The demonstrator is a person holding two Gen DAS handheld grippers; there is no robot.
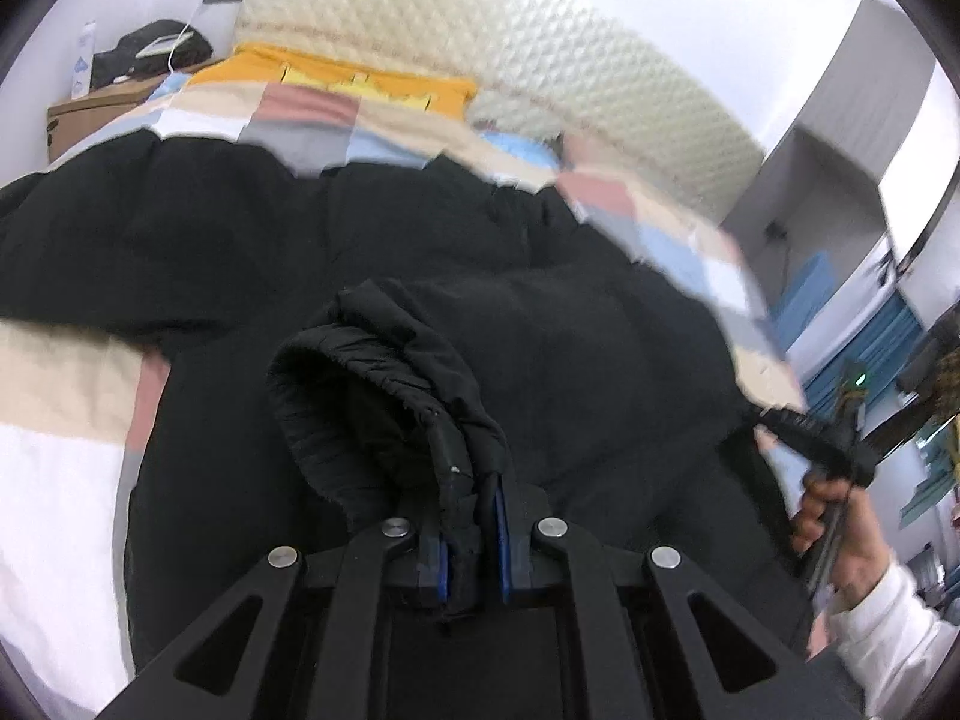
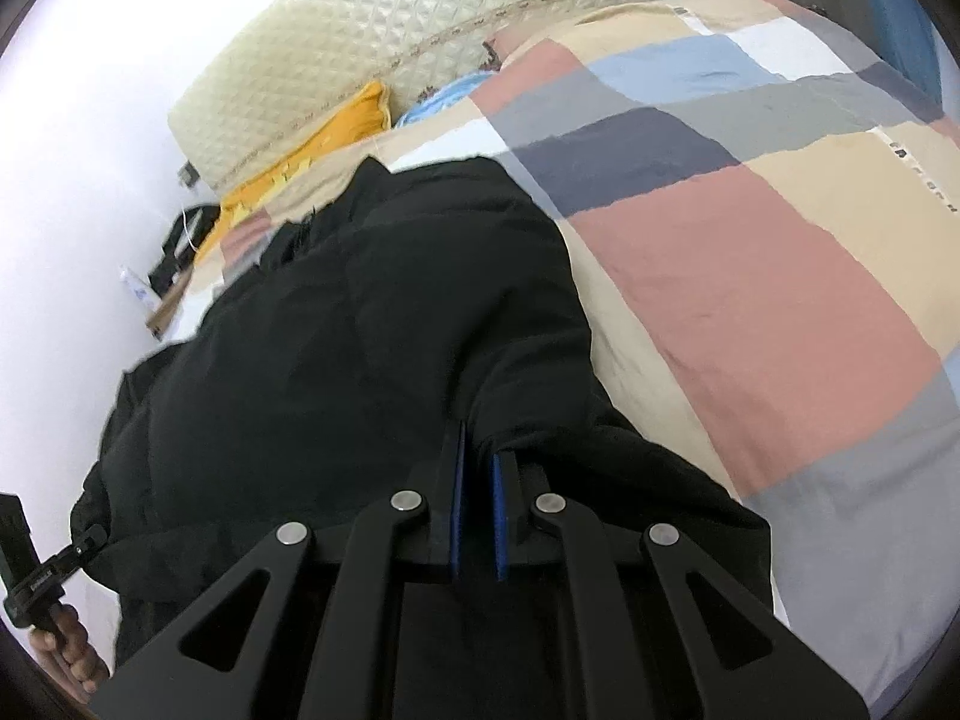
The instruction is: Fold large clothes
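A large black padded jacket [image 1: 372, 252] lies spread across the patchwork bed cover [image 1: 54, 468]. My left gripper [image 1: 471, 519] is shut on a bunched, ribbed edge of the jacket [image 1: 360, 384], which stands lifted in a curl in front of the fingers. In the right wrist view the same jacket [image 2: 360, 330] fills the middle, and my right gripper [image 2: 478, 474] is shut on a fold of its black fabric near the right edge. At the right of the left wrist view, the other hand [image 1: 834, 534] holds the right gripper at the jacket's edge.
A quilted cream headboard [image 1: 510, 30] stands at the far end of the bed, with a yellow pillow [image 1: 336, 75] below it. A cardboard box [image 1: 90, 114] with a dark bag [image 1: 150, 51] on it sits at the far left. Shelving and blue panels [image 1: 864, 324] are at the right.
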